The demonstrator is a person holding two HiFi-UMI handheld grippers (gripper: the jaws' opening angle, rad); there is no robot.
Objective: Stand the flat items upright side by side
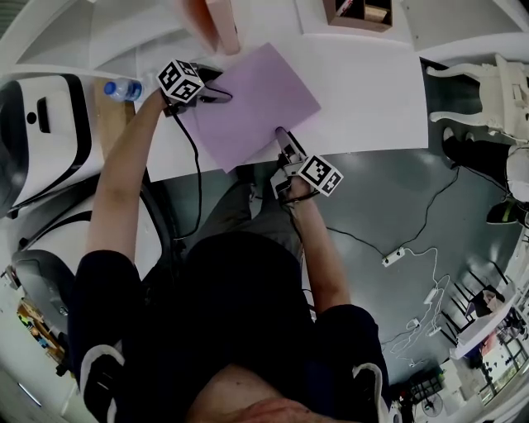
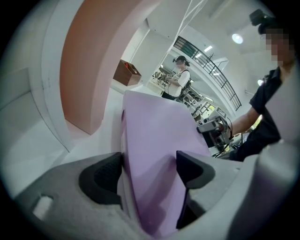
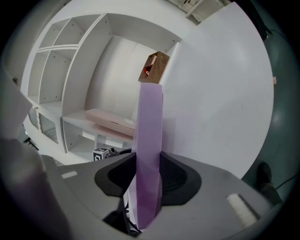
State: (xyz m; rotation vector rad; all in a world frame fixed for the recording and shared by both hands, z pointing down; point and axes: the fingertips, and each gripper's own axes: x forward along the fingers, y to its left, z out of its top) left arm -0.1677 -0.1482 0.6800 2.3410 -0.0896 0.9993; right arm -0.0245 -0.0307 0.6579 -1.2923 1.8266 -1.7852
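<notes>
Centrally, in the upper middle of the head view, a purple flat item (image 1: 252,103) sits over the white worktop (image 1: 372,91). The left hand-held gripper (image 1: 213,87) is clamped on its left edge, the right hand-held gripper (image 1: 283,139) on its lower edge. A pink flat item (image 1: 211,25) shows above.

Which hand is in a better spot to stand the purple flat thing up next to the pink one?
Left, probably. Both grip the purple flat thing, but the left gripper holds the corner closest to the pink flat thing, while the right gripper holds the far edge, nearest the person.
</notes>
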